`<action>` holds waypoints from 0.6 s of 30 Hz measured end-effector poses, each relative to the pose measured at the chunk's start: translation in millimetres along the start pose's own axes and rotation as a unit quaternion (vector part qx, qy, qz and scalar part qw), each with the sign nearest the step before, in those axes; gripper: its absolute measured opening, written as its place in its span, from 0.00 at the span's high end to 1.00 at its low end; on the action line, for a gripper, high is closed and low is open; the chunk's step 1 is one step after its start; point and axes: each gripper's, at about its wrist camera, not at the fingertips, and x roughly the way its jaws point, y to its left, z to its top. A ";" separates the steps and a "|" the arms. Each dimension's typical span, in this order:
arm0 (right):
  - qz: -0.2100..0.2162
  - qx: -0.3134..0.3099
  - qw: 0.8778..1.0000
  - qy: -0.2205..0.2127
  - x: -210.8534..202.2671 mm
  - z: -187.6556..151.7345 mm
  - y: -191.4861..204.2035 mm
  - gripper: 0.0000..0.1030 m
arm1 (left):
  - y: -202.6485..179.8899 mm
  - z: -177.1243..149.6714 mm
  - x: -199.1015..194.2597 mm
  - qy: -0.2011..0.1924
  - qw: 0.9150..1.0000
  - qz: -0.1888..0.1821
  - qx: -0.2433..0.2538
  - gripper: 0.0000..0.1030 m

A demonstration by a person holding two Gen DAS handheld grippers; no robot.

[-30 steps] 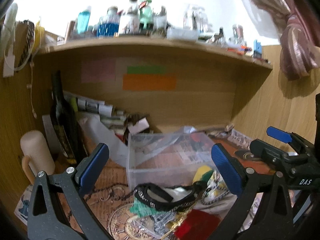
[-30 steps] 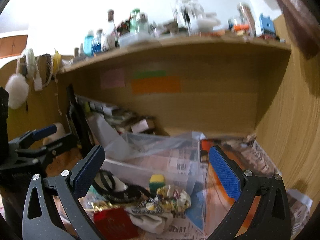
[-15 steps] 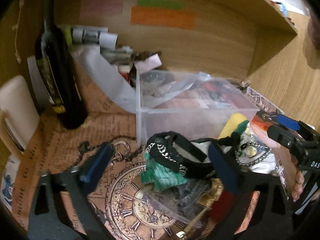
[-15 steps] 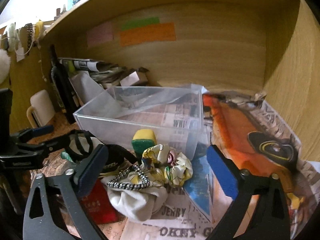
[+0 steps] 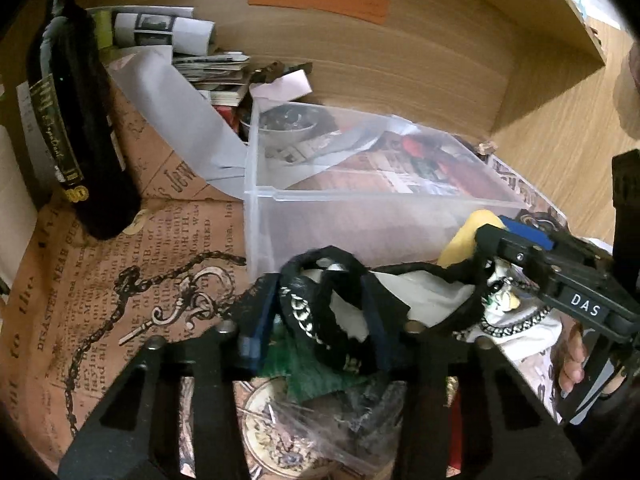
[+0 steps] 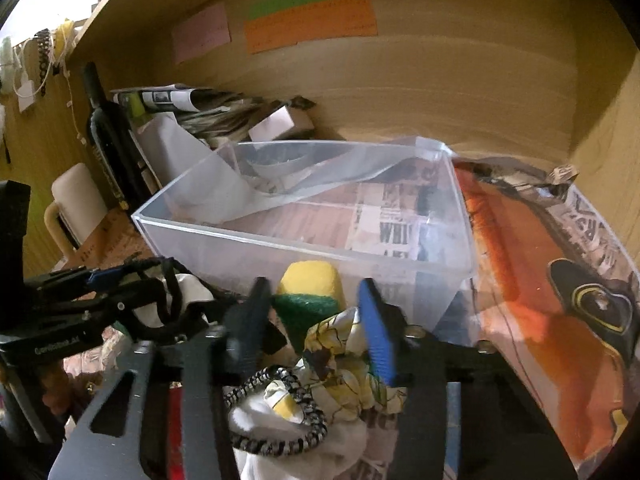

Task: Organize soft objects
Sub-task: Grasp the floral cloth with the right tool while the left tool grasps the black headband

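A pile of soft things lies in front of a clear plastic bin (image 5: pixel 360 200) (image 6: pixel 312 236). My left gripper (image 5: pixel 320 320) has its jaws narrowed around a black headband (image 5: pixel 316 312) that lies on white cloth (image 5: pixel 416 292). My right gripper (image 6: pixel 316 320) has its jaws narrowed around a yellow and green sponge (image 6: pixel 310 292), just above a yellow-patterned scrunchie (image 6: pixel 344 368) and a black-and-white braided band (image 6: pixel 280 412). I cannot tell whether either pair of jaws presses on its object. The sponge also shows in the left wrist view (image 5: pixel 460 240).
A dark wine bottle (image 5: pixel 76 120) stands at the left, with rolled papers (image 5: pixel 160 28) behind it. A cream mug (image 6: pixel 76 204) sits beside the bottle. Green fabric (image 5: pixel 316 372) and a red item (image 6: pixel 176 432) lie in the pile. Wooden walls enclose the back and right.
Both grippers have dropped forward into the pile and their jaws have narrowed: the left around the black headband, the right around the sponge.
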 end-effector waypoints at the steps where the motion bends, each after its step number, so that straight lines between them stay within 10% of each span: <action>1: 0.001 0.000 1.000 -0.001 -0.4 -0.4 -0.1 0.69 | 0.8 0.9 0.2 0.000 1.000 0.002 -0.001 0.72; 18: 0.002 -0.012 0.995 -0.102 -56.1 13.0 4.3 0.72 | -21.1 22.3 -50.6 -0.094 0.995 0.012 0.020 0.84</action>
